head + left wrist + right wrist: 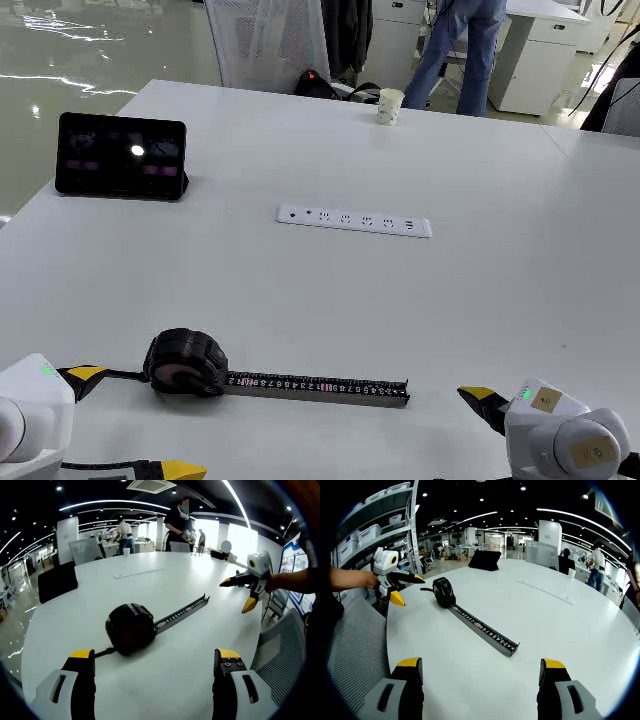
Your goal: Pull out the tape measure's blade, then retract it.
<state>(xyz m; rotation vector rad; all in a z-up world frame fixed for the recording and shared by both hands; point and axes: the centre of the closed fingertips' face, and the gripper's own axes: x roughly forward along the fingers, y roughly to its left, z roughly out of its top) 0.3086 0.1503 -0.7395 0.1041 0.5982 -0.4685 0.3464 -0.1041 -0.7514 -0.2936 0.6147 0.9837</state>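
Note:
A black tape measure (185, 362) lies on the white table (300, 290) near its front edge. Its blade (318, 387) is pulled out to the right and rests flat, ending in a hook (404, 393). My left gripper (155, 655) is open just behind the case (130, 628), with a jaw on either side and neither touching it. My right gripper (481, 663) is open too, a short way from the blade's hook end (512, 650), and holds nothing. In the head view the left gripper (133, 420) is at the bottom left and the right gripper (482, 402) at the bottom right.
A dark tablet (121, 155) stands at the left, a white power strip (354, 221) lies mid-table and a paper cup (390, 106) stands at the far edge. Beyond the table are a mesh chair (265, 40) and a standing person (455, 50).

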